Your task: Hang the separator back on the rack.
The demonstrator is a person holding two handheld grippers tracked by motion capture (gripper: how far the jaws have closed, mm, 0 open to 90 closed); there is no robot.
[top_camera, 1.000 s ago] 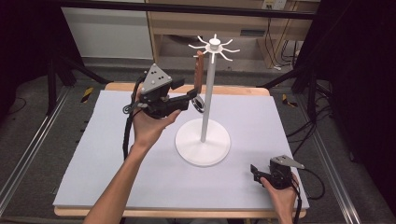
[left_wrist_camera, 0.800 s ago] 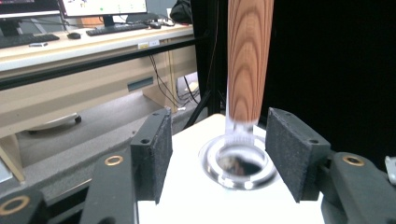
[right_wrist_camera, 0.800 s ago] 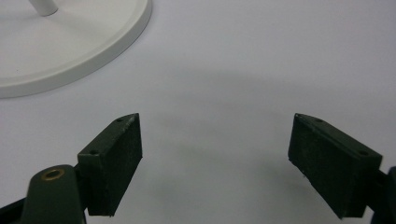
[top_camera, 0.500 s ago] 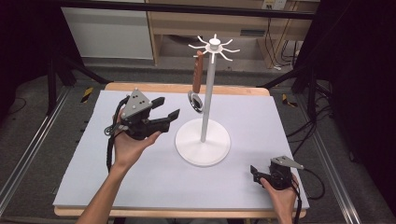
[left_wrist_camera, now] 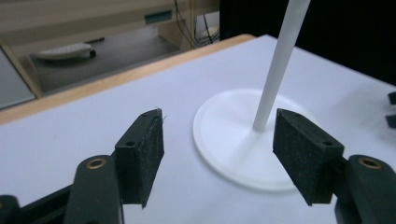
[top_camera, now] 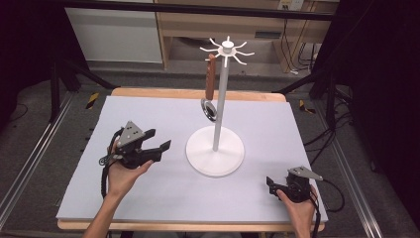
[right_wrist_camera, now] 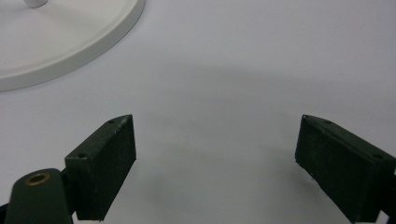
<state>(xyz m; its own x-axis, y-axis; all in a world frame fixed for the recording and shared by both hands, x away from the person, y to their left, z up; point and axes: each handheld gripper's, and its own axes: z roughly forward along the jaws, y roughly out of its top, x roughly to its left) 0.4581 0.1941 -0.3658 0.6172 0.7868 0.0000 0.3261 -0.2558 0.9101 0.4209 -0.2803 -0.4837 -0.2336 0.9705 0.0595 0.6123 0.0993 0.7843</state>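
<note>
High view: spoon (top_camera: 210, 91) hangs upright off the stand (top_camera: 216, 148), at 1 o'clock from the left gripper (top_camera: 157, 147). It's nearer than the right gripper (top_camera: 271, 184). Both sets of jaws apart, empty.

Dim room around a wooden table

The table (top_camera: 198, 92) wears a pale sheet (top_camera: 148, 198). Behind it stand a wooden shelf unit (top_camera: 257, 29) and a white panel (top_camera: 114, 32); the grey floor (top_camera: 44, 114) carries cables (top_camera: 317, 141).
</note>
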